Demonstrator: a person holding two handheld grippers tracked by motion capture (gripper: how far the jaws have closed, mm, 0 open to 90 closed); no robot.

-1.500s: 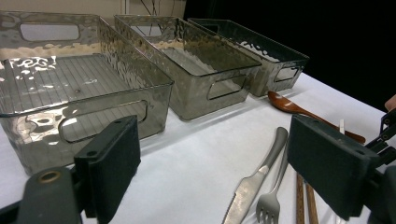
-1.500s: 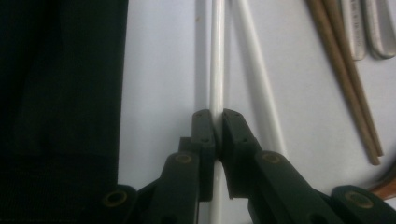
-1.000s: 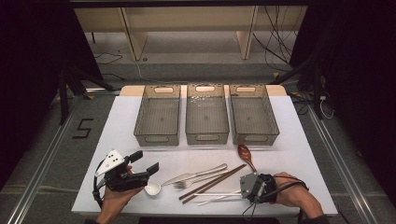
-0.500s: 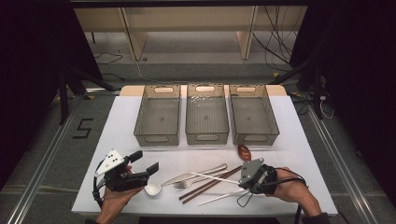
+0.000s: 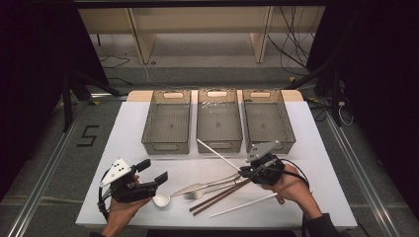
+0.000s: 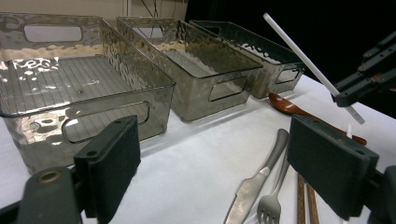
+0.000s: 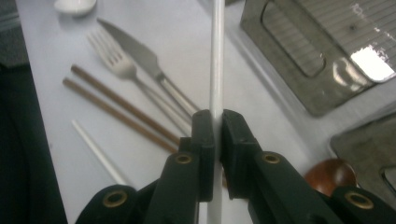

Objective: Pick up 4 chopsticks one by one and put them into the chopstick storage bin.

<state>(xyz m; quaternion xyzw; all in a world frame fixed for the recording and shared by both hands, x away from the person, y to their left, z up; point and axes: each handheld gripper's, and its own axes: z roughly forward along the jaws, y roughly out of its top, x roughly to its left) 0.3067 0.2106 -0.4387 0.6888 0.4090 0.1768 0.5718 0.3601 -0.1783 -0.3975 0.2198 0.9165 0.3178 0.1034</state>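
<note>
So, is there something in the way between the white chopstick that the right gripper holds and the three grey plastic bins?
Nothing visible blocks it. The right gripper holds the white chopstick lifted above the table, its far end pointing toward the middle grey transparent plastic bin. The metal knife, fork and brown chopsticks lie below, nearer the person.

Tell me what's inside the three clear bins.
Nothing visible: the left bin, middle bin and right bin show bare ribbed floors. The right gripper holds a white chopstick over the table, short of them.
</note>
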